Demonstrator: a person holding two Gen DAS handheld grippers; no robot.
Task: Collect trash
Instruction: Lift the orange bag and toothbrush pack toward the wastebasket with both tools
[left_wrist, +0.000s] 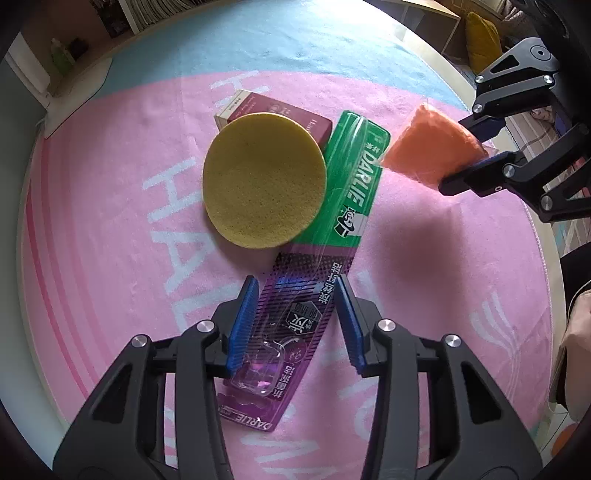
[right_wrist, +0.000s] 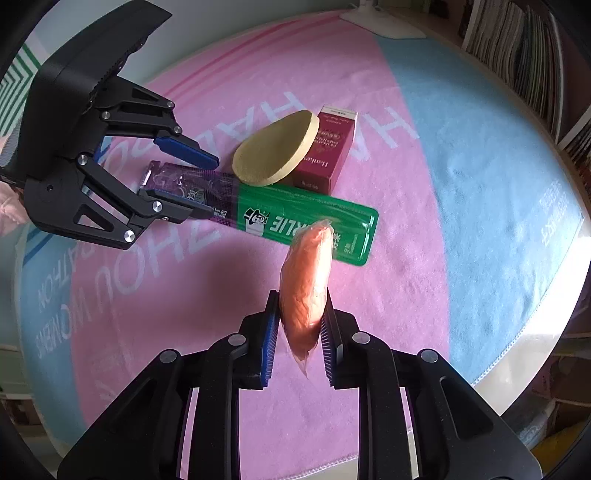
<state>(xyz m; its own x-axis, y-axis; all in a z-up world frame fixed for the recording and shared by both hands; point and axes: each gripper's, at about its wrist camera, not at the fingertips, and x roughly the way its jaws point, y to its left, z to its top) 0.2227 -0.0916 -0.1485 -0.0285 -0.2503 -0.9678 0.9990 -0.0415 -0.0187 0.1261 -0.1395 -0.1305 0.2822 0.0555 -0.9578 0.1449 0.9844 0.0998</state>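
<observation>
A long green and purple Darlie toothbrush package (left_wrist: 325, 229) lies on the pink and blue towel (left_wrist: 110, 221). My left gripper (left_wrist: 297, 291) is open, its fingers on either side of the package's purple end; it also shows in the right wrist view (right_wrist: 207, 184). My right gripper (right_wrist: 300, 306) is shut on an orange sponge in clear wrap (right_wrist: 304, 280), held above the towel; it also shows in the left wrist view (left_wrist: 432, 146). A round yellow sponge (left_wrist: 264, 179) leans on a maroon box (left_wrist: 291, 116) beside the package.
The towel covers a round table (right_wrist: 517, 384). Bookshelves (right_wrist: 517, 48) stand beyond the table on one side. A white lamp base (right_wrist: 388, 22) sits at the towel's far edge. A yellow cushion (left_wrist: 482, 40) lies in the background.
</observation>
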